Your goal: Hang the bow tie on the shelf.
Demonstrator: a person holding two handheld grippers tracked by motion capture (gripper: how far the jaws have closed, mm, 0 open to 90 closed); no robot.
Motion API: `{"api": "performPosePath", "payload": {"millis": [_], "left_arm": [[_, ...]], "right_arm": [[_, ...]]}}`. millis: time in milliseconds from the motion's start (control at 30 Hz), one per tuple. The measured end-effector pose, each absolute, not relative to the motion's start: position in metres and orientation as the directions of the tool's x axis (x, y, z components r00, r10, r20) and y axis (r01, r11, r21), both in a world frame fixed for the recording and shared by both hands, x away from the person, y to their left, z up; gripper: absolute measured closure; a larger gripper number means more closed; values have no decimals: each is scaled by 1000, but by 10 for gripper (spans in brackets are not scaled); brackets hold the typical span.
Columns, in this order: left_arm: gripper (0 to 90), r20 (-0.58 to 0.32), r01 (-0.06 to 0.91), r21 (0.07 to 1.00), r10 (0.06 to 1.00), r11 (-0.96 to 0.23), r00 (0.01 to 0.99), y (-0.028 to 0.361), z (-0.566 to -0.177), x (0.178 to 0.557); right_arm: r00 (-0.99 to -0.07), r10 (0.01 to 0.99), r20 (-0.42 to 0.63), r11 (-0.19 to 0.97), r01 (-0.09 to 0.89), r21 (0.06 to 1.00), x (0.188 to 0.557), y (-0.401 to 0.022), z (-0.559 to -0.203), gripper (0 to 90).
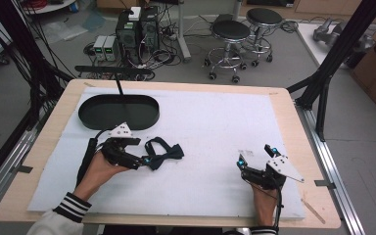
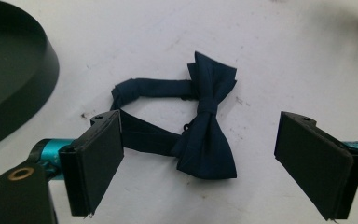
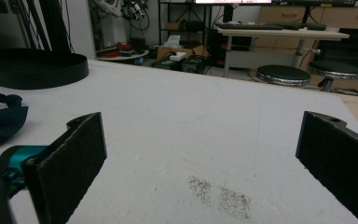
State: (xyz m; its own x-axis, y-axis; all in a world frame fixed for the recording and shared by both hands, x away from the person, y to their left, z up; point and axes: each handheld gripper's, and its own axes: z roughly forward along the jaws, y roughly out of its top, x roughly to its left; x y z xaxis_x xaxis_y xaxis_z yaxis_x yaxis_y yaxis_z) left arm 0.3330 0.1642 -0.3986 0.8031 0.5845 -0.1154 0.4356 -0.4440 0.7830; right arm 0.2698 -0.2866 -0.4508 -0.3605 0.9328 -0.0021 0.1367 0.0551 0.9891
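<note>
Both tongs gape, holding nothing: left gripper (image 1: 148, 160) straddling the bow tie (image 2: 200, 126), right gripper (image 1: 254, 157) idle at four o'clock. I judge: drop lower, pinch the knot, not the strap. Black tray (image 1: 118, 112) at eleven o'clock; white mat (image 1: 215, 127) open elsewhere.

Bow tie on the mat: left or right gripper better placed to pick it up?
Left. The left gripper is open with the bow tie lying between its fingers, beside the black tray. The right gripper is open too, but far across the white mat.
</note>
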Motion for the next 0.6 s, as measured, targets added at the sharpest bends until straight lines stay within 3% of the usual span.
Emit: {"api": "performPosePath", "payload": {"millis": [367,600], "left_arm": [[179,-93,458,719,580,-523,809,149,-412,338],[230,-79,466,684,578,-561,812,144,-418,338]], "right_arm": [[-363,932,-3,56,136,989,269,-286,-451,6],[-364,931,-4,58,135,989,269,-286,-451,6]]}}
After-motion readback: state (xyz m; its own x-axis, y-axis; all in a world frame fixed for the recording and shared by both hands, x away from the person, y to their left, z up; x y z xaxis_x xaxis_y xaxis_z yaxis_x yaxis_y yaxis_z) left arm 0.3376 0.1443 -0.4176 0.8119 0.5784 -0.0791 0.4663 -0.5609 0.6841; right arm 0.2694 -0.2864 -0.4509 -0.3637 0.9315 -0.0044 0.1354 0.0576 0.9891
